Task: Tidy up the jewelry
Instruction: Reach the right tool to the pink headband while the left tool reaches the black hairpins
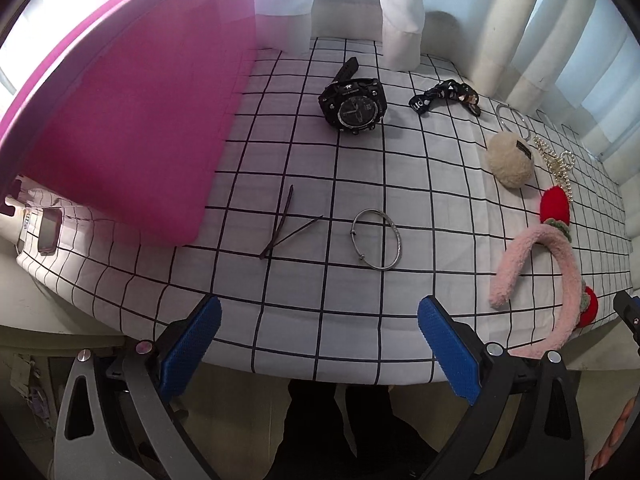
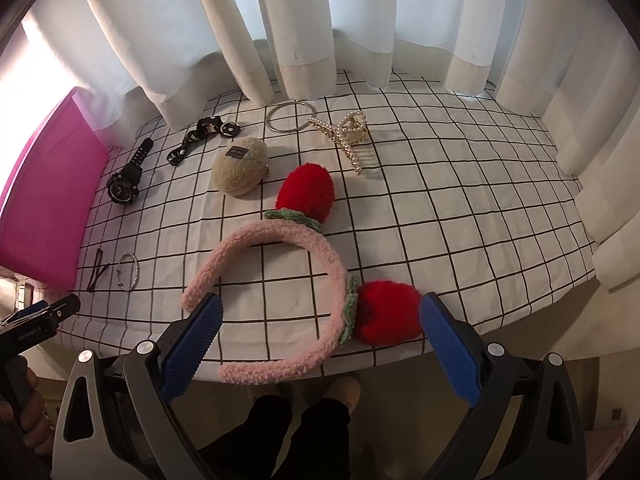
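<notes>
Both tongs held low at the near edge of the table, pointing across it toward the curtain [image 2: 304,20]. Left gripper [image 1: 318,322]: blue pads spread wide, nothing between them, hovering over bare checked cloth [image 1: 320,340] at the table's front edge. Right gripper [image 2: 320,320]: pads likewise spread wide, empty, straddling the near end of the pink headband [image 2: 280,248] without touching it as far as can be seen; the left pad sits just beside the band's near-left tip, the right pad just beside the nearer red pompom [image 2: 386,314]. In the right wrist view the left tool shows at the far left edge, with fingers of a hand [image 2: 30,408] wrapped round its grip. Jewelry lies loose on the cloth. Silver bangle [image 1: 376,240] lies flat straight ahead of the left gripper, with a thin dark hair pin [image 1: 282,224] just to its left. Black watch [image 1: 354,106] farther back, face up. Black patterned hair tie [image 1: 444,96] to the right of the watch, near the curtain hem. Beige fuzzy pouch [image 2: 240,168] mid-table; a second, larger metal ring [image 2: 290,117] behind it; pearl claw clip [image 2: 346,136] to that ring's right. The headband's far red pompom [image 2: 306,192] sits near the pouch and the clip. Pink box [image 1: 132,120], lid raised, stands at the table's left side, beside the hair pin.
</notes>
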A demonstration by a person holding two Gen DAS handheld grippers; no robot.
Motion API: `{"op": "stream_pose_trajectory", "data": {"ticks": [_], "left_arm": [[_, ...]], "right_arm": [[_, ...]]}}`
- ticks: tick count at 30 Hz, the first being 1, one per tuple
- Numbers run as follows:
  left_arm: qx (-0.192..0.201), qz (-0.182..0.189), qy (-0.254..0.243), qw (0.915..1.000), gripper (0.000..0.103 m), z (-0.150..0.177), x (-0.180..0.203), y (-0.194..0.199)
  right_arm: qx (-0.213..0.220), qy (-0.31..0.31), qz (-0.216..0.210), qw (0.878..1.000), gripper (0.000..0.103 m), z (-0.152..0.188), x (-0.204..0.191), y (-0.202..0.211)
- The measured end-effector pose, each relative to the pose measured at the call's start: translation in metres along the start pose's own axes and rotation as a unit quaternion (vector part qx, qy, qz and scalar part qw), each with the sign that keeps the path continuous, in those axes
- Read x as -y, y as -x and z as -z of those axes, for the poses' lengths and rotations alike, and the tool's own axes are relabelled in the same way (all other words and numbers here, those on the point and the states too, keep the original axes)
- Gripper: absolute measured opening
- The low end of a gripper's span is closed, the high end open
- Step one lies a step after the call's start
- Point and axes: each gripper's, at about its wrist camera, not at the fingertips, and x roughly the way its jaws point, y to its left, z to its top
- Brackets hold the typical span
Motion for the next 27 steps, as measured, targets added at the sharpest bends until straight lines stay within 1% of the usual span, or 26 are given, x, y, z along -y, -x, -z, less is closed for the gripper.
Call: {"op": "stream_pose_trajectory", "data": {"ticks": [2, 4, 9, 15, 22, 25, 27], "left_arm": [[0.012, -0.010, 0.000, 0.9999, 0.097, -0.002, -0.002, -0.008], [0.017, -0.012, 0.005, 0.9998, 0.097, -0.004, -0.007, -0.015], [0.015, -0.012, 0.020, 0.9996, 0.097, -0.007, -0.018, -0.030], [0.009, -0.018, 0.029, 0.9994, 0.097, -0.007, -0.029, -0.045], [0.005, -0.026, 0.032, 0.9991, 0.097, -0.008, -0.035, -0.061], [0.003, -0.028, 0.030, 0.9991, 0.097, -0.010, -0.035, -0.068], [0.002, -0.028, 0.029, 0.9992, 0.097, -0.011, -0.035, -0.072]], "right_arm": [[-0.007, 0.004, 0.013, 1.000, 0.094, 0.000, 0.008, -0.013], [-0.014, 0.012, 0.023, 1.000, 0.094, -0.002, 0.012, -0.026], [-0.037, 0.030, 0.034, 0.998, 0.094, 0.001, 0.018, -0.051], [-0.052, 0.081, 0.073, 0.993, 0.094, 0.000, 0.007, -0.078], [-0.065, 0.092, 0.075, 0.991, 0.094, -0.002, 0.003, -0.102], [-0.070, 0.095, 0.075, 0.990, 0.094, -0.001, 0.004, -0.107], [-0.066, 0.095, 0.073, 0.991, 0.094, -0.001, 0.004, -0.107]]}}
